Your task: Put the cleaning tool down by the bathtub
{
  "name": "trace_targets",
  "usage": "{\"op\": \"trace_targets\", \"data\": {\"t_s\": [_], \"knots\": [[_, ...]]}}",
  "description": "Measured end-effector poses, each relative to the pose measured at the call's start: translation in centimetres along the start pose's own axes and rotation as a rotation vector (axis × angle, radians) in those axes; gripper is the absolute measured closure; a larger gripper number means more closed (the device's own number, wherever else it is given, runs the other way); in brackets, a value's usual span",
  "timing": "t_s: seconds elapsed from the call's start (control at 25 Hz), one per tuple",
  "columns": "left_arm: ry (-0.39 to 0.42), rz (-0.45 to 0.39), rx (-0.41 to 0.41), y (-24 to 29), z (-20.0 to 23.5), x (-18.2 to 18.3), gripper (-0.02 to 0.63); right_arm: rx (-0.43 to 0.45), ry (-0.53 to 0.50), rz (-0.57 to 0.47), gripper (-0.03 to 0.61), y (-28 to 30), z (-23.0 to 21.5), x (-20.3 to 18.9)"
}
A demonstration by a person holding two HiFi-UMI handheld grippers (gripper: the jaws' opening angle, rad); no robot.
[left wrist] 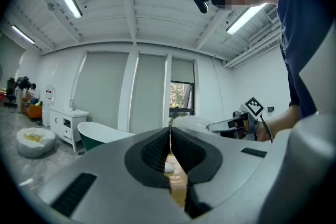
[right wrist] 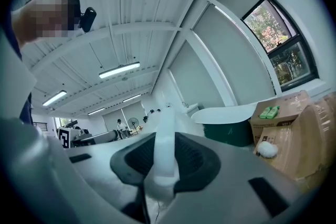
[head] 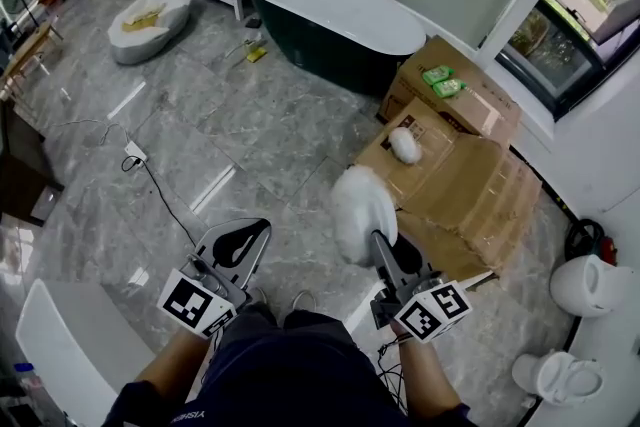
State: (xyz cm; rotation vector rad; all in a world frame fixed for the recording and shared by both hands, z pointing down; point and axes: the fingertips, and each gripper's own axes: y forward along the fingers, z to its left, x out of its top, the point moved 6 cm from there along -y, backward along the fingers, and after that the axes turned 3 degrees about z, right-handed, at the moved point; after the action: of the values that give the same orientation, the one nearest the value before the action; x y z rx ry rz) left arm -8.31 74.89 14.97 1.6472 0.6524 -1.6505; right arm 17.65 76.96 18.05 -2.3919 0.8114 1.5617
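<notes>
Marble floor (head: pixel 250 145): boxes (head: pixel 470 165) by the bathtub (head: pixel 330 10) bear green packets (head: pixel 442 81); right claw (right wrist: pixel 165 149) grips cleaning tool (head: pixel 362 213), left claw (left wrist: pixel 170 144) closed

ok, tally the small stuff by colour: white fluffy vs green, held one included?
White fluffy: 2, the cleaning tool in the right gripper and a puff on a cardboard box.
Green packs: 2.
Total: 4.

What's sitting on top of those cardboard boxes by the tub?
Two green packets lie on the far box, and a white fluffy pad on the nearer box. What's inside the boxes is hidden.
</notes>
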Motion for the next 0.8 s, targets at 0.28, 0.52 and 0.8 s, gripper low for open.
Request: {"op": "trace_targets", "data": {"t_s": [0.28, 0.52, 0.8], "knots": [[0.006, 0.011, 0.010, 1.2, -1.4, -0.4, 0.581, 0.005, 0.011, 0.006, 0.483, -1.0, -2.1, -0.1], [0.016, 0.008, 0.023, 2.4, -1.1, 0.1, 0.581, 0.017, 0.012, 0.007, 0.483, -0.5, -3.3, 0.5], [0.016, -0.002, 0.036, 4.1, 0.9, 0.4, 0.581, 0.031, -0.003, 0.012, 0.483, 1.7, -4.6, 1.7]]}}
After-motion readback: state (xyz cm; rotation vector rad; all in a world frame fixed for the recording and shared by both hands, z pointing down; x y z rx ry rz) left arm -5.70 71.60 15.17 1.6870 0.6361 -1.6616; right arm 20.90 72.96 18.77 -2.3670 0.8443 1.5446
